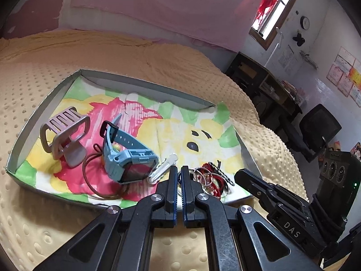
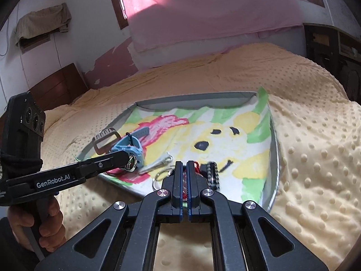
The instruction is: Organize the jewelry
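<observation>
A shallow grey tray (image 1: 144, 85) lined with a flowered cloth lies on the bed. In it are a blue watch (image 1: 126, 155), a pink hair claw (image 1: 65, 133), a brown cord loop (image 1: 90, 180), a white hair clip (image 1: 162, 168) and a heap of silver rings and red bracelets (image 1: 209, 178). My left gripper (image 1: 178, 171) is shut, and the right wrist view shows a silver ring (image 2: 132, 162) at its tip. My right gripper (image 2: 185, 167) is shut on a red bracelet (image 2: 185, 187) beside a black chain (image 2: 213, 174).
The tray (image 2: 274, 149) sits on a yellow dotted blanket (image 2: 315, 158) that covers the bed. A pink curtain (image 2: 203, 11) hangs behind. A dark desk (image 1: 259, 76) and a black chair (image 1: 318, 124) stand to the right of the bed.
</observation>
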`<state>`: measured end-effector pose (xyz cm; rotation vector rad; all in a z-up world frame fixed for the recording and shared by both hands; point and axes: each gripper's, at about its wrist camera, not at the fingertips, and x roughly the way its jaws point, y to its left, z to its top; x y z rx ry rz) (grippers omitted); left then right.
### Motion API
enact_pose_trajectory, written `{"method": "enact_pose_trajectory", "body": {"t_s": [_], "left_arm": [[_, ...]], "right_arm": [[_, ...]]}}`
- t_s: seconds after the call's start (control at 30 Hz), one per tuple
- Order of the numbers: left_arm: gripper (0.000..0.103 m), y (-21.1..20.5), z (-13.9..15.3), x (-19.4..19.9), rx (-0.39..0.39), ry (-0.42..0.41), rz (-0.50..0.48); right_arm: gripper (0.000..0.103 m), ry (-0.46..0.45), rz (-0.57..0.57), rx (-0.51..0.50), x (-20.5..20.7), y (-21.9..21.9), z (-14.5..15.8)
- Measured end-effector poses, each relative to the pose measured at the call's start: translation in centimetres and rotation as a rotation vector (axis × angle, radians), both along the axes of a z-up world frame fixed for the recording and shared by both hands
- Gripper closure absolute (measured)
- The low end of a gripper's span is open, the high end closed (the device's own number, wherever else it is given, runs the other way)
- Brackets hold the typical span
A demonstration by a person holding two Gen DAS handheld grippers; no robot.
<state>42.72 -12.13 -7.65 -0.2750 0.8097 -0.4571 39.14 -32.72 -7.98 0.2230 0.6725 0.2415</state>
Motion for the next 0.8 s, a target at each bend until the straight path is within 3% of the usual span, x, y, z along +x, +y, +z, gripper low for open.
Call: {"method": "enact_pose_trajectory", "body": {"t_s": [0.13, 0.2, 0.27, 0.43, 0.5, 0.57, 0.63, 0.7, 0.8], "left_arm": [[0.100, -0.1, -0.1, -0.4, 0.027, 0.010, 0.010], [0.100, 0.0, -0.1, -0.8, 0.045, 0.017, 0.016], [0.097, 0.0, 0.1, -1.3, 0.044, 0.020, 0.013], [0.065, 0.5, 1.5, -4.3, 0.043, -0.015, 0.021], [0.048, 0.8, 2.4, -5.9, 0.045, -0.047, 0.033], [0.044, 1.1, 3.6, -7.7, 0.045, -0.081, 0.039], [0.031, 1.6, 5.3, -10.5, 0.065, -0.124, 0.056], [0.013, 2.3, 7.0, -13.3, 0.075, -0.185, 0.085], [0.005, 3.8, 9.3, -17.4, 0.072, -0.256, 0.118]], "right_arm": [[0.098, -0.005, -0.026, 0.015, -0.9, -0.6, -0.2], [0.087, -0.013, -0.048, 0.011, -1.6, -0.9, 0.0], [0.064, -0.035, -0.069, 0.013, -2.5, -1.3, 0.6], [0.062, -0.096, -0.109, 0.007, -5.6, -1.8, 2.7], [0.052, -0.121, -0.125, 0.015, -7.2, -2.1, 3.7], [0.046, -0.146, -0.137, 0.025, -8.8, -2.4, 4.7], [0.039, -0.175, -0.146, 0.038, -11.1, -2.5, 6.1], [0.033, -0.202, -0.149, 0.052, -13.3, -2.6, 7.4], [0.021, -0.250, -0.155, 0.049, -17.1, -2.2, 9.1]]}}
